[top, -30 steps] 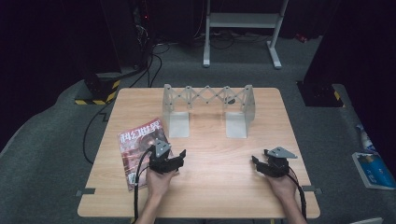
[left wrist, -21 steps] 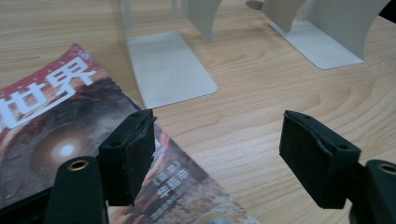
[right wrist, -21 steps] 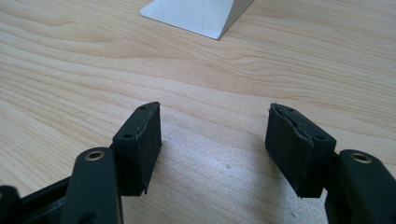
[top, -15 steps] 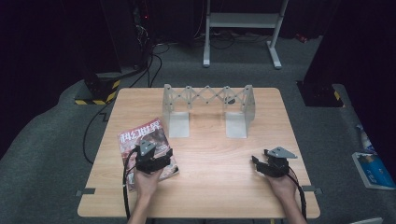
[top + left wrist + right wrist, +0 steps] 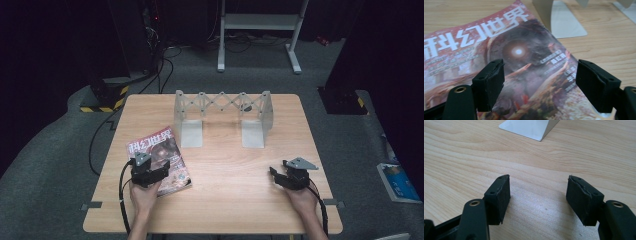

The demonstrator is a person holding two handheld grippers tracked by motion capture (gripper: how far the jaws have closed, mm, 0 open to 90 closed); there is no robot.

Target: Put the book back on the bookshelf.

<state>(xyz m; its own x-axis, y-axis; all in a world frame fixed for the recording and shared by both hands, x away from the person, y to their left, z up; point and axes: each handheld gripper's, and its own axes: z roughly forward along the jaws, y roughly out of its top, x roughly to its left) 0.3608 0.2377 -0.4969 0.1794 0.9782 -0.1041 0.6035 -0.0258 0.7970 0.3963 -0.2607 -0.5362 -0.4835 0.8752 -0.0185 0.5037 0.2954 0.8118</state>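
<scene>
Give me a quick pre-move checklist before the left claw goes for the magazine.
1. Left claw open: ok, jaws spread wide with nothing between them.
2. Left claw over the magazine: ok, the cover shows between the jaws in the left gripper view.
3. Magazine flat on the table: ok, though the near edge looks slightly lifted.
4. Jaws touching the cover: cannot tell.
5. Right claw out of the way: ok, open above bare wood at the table's right side.
6. Folding metal rack clear of the magazine: ok, its left foot stands just beyond the magazine's far corner.
</scene>
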